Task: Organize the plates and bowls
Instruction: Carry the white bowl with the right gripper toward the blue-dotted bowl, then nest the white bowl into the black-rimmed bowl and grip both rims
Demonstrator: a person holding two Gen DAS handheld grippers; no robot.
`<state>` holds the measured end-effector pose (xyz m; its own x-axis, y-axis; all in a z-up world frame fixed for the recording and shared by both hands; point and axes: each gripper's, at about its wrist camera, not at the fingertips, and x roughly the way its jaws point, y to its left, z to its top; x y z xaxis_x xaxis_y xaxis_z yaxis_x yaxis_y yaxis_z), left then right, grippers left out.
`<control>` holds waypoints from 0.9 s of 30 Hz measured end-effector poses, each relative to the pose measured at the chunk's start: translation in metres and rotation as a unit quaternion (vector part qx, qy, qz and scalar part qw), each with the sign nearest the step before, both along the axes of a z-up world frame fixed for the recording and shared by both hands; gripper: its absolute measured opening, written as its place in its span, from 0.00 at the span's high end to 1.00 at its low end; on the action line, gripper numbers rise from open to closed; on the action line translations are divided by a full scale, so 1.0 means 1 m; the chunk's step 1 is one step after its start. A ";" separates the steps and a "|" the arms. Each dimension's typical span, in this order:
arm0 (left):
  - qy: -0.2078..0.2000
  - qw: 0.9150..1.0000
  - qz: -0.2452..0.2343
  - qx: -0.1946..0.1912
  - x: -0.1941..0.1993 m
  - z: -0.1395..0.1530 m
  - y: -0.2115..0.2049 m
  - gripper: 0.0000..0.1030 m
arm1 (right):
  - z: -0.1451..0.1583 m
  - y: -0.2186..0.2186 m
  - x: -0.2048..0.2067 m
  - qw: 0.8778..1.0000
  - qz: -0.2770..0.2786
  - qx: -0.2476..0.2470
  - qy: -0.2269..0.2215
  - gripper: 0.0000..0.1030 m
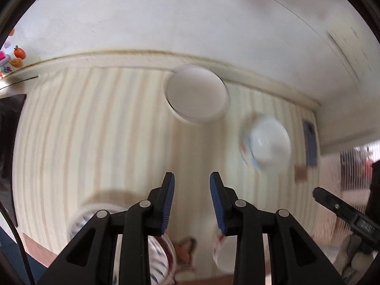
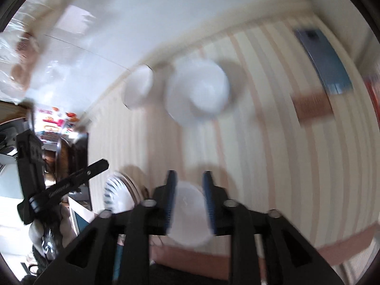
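My left gripper (image 1: 192, 190) is open and empty above the striped tablecloth (image 1: 95, 130). A plain white bowl (image 1: 197, 96) stands ahead near the wall. A white bowl on a patterned plate (image 1: 268, 143) sits to its right. A blue-striped plate (image 1: 159, 256) and another white dish (image 1: 219, 249) lie under the left fingers. My right gripper (image 2: 188, 187) is open, with a white bowl (image 2: 187, 216) lying between its fingers on the cloth; contact is blurred. In the right wrist view the stacked bowl (image 2: 199, 92), the plain bowl (image 2: 139, 87) and the striped plate (image 2: 118, 194) show too.
A dark phone (image 2: 325, 59) and a brown card (image 2: 311, 105) lie at the table's far right. The white wall (image 1: 190, 11) bounds the table's back edge. The right gripper (image 1: 344, 211) shows at the left view's right edge. Clutter and magnets (image 1: 16, 57) sit far left.
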<state>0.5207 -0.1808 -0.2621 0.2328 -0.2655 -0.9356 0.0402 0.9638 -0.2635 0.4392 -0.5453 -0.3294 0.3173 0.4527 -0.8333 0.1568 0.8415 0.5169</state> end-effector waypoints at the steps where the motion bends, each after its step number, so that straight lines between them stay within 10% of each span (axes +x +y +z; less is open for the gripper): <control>1: 0.002 1.000 0.010 0.001 0.012 -0.005 0.005 0.72 | 0.005 0.007 0.015 1.000 0.005 -0.002 -0.010 0.57; 13: 0.060 0.996 0.062 -0.027 0.108 -0.081 0.020 0.72 | -0.037 0.093 0.179 0.998 0.057 -0.039 -0.002 0.57; 27: 0.035 0.999 0.019 0.004 0.126 -0.094 -0.010 0.80 | -0.099 0.113 0.210 0.996 0.056 -0.055 0.034 0.85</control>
